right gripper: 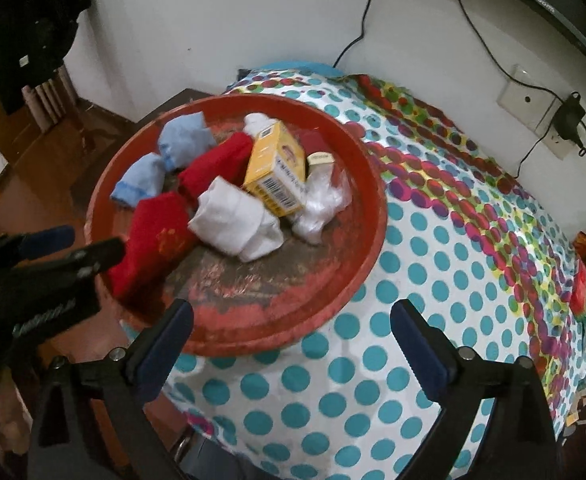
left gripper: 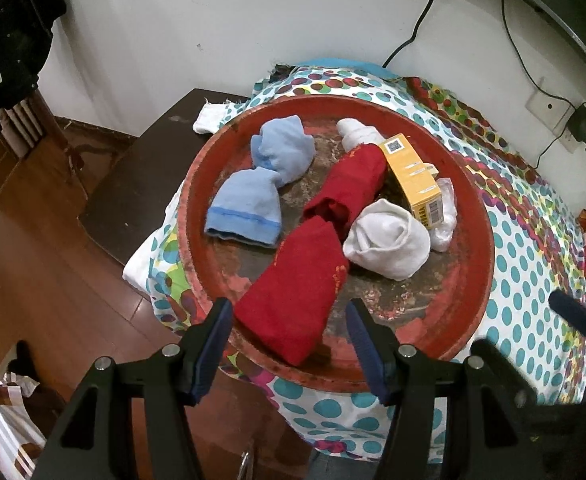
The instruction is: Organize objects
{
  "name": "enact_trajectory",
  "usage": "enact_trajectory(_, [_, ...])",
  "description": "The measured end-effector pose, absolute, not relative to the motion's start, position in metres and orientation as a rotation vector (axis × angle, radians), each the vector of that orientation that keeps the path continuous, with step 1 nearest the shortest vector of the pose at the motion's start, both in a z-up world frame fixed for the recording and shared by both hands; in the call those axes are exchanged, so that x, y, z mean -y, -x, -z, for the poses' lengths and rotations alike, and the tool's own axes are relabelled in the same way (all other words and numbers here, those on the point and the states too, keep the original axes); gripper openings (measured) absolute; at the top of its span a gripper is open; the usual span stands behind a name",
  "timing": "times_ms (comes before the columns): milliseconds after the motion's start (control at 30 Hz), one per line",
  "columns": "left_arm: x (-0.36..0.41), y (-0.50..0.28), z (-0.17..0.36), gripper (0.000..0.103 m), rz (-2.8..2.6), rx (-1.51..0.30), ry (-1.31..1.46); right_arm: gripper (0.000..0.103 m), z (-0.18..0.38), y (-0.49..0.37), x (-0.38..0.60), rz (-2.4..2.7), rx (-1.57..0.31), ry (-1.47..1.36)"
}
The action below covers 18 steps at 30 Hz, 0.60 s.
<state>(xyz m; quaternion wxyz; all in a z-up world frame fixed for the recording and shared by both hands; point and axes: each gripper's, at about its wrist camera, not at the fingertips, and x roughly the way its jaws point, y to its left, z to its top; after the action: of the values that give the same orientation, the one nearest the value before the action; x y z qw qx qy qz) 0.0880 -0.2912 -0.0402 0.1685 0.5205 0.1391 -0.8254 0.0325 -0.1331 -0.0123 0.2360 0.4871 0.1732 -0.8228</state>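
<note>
QR code, barcode on yellow box point(right gripper: 276, 171)

A worn round red tray point(left gripper: 469, 216) holds a knotted light-blue sock pair point(left gripper: 261, 184), a knotted red sock pair point(left gripper: 317, 264), a rolled white sock bundle point(left gripper: 389, 240), a yellow carton point(left gripper: 413, 176) lying tilted, and crumpled clear plastic point(right gripper: 321, 204) beside it.

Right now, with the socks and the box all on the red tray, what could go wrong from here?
1. The yellow box leans tilted on the red sock and a crumpled plastic bag; pulling either may tip it.
2. The red tray reaches the table's near edge on a loose dotted cloth; a push could slide it off.
3. The open left gripper hangs over the red sock; closing may also catch the tray rim.
</note>
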Motion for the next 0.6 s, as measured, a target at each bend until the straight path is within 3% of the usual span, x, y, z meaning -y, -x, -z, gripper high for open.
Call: enact_trajectory(600, [0.274, -0.089, 0.033, 0.060, 2.407, -0.356, -1.456, 0.098, 0.020, -0.042, 0.138, 2.190, -0.480, -1.362])
